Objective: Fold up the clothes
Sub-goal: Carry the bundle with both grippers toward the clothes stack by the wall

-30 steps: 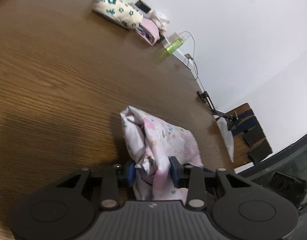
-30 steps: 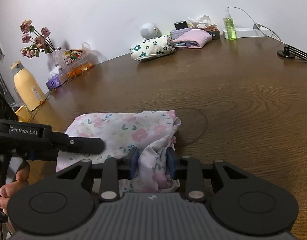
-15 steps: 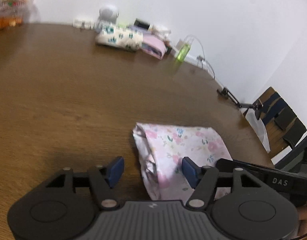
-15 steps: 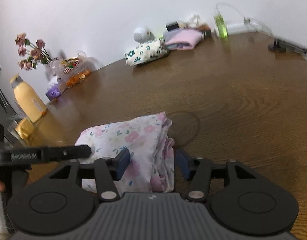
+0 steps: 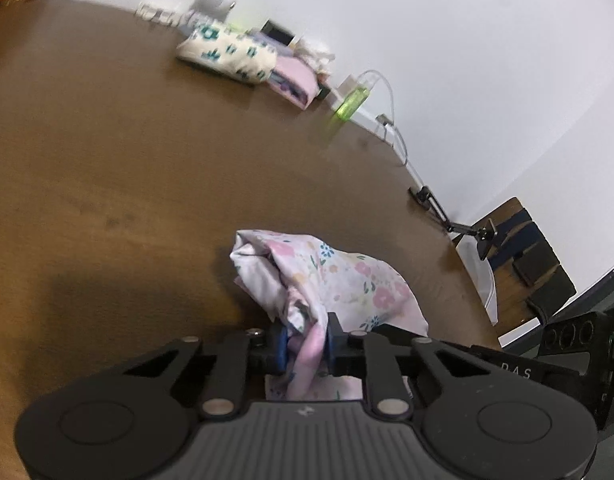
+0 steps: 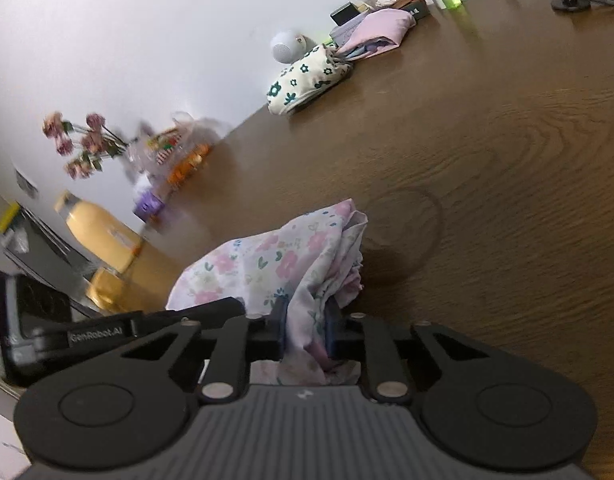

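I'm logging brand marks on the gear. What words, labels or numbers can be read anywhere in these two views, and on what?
"GenRobot.AI": white print on the side of the left claw's black body, right wrist view.
"DAS": faint letters on the right claw's body, left wrist view; the first letter is unsure.
Small logo mark, no words, on each ribbed camera housing.
Snack bag and yellow bottle: print too blurred to read.
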Demonstrator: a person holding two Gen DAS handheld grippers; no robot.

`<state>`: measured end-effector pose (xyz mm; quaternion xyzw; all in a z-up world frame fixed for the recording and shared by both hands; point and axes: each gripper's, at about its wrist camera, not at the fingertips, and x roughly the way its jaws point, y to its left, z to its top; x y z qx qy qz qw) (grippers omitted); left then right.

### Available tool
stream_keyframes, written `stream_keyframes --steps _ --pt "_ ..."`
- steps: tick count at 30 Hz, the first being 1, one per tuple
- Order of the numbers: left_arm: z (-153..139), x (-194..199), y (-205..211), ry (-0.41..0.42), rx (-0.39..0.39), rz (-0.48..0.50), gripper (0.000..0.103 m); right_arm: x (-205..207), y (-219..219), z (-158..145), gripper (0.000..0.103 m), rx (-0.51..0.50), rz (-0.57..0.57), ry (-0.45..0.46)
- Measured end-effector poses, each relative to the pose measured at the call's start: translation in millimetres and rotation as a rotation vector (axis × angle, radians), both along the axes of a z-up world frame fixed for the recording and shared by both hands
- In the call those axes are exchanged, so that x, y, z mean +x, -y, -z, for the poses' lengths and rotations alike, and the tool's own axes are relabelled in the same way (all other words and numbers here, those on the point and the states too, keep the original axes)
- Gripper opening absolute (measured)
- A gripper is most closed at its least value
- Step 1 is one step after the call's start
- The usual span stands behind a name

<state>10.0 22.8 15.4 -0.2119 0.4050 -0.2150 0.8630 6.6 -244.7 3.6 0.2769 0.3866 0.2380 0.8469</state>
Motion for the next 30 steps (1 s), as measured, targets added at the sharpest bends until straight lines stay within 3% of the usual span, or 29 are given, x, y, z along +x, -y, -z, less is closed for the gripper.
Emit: stream_keyframes --steps 6,10,16,20,24,30 --pt "-25 19 -10 0.06 0.015 0.002 0.015 23 -5 -15 0.016 0.039 -0.006 0.036" --pt "-48 61 -23 0.076 -0.019 0.018 0.015 58 -11 -35 0.016 0.044 -0.012 0.068" --pt "-97 165 -33 0.162 0.01 0.032 0.015 149 -17 -85 0.016 0.012 -0.021 0.154" --pt "-125 254 -47 0.198 0.041 0.001 0.016 245 -25 -110 0.016 0.032 -0.013 0.146" --pt "-110 347 -72 0.165 0.029 -0.026 0.016 341 -42 -119 0.016 0.007 0.006 0.128" --pt "-50 438 -89 0.03 0.006 -0.075 0.017 439 -61 -65 0.016 0.009 0.037 -0.011"
